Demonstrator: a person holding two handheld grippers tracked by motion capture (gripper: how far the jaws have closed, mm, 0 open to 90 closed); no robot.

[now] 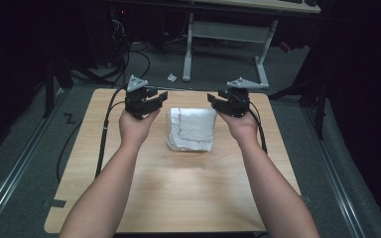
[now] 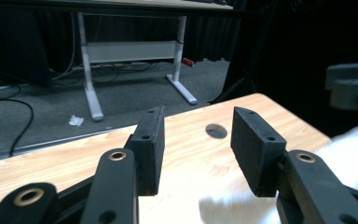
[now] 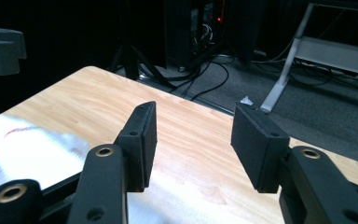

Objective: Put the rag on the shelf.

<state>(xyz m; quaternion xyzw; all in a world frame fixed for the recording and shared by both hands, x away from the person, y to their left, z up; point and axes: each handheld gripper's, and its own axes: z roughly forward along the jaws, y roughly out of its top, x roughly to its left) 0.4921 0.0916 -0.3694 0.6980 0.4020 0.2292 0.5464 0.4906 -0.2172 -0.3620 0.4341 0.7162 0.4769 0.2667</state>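
So here's the setup, working from the person's side of the table (image 1: 178,198) outward. The near half of the wooden top is bare, just two forearms coming in over the near edge.

Past the middle, toward the far edge, sits the folded white cloth (image 1: 191,129), a stacked square with a thin dark red line of stitching wandering across its top. It lies flat, roughly centred between the left and right edges, and it looks a touch longer near-to-far than across, though not by much.

The left tongs (image 1: 151,100) sit just off the cloth's far-left corner and the right tongs (image 1: 221,101) just off its far-right corner. Both point inward at each other across the cloth's far edge, so the cloth lies between them and slightly nearer the person. Neither one touches it, as far as I can tell.

In the left gripper view the left tongs (image 2: 198,140) stand wide apart with only bare wood between the pads, and the cloth (image 2: 354,149) is off to the side. Same story in the right gripper view: the right tongs (image 3: 193,140) gape wide, holding nothing, cloth (image 3: 23,149) off to one side.

Both hands look about equally close, so I'd guess either one, or both, could go for a far corner.
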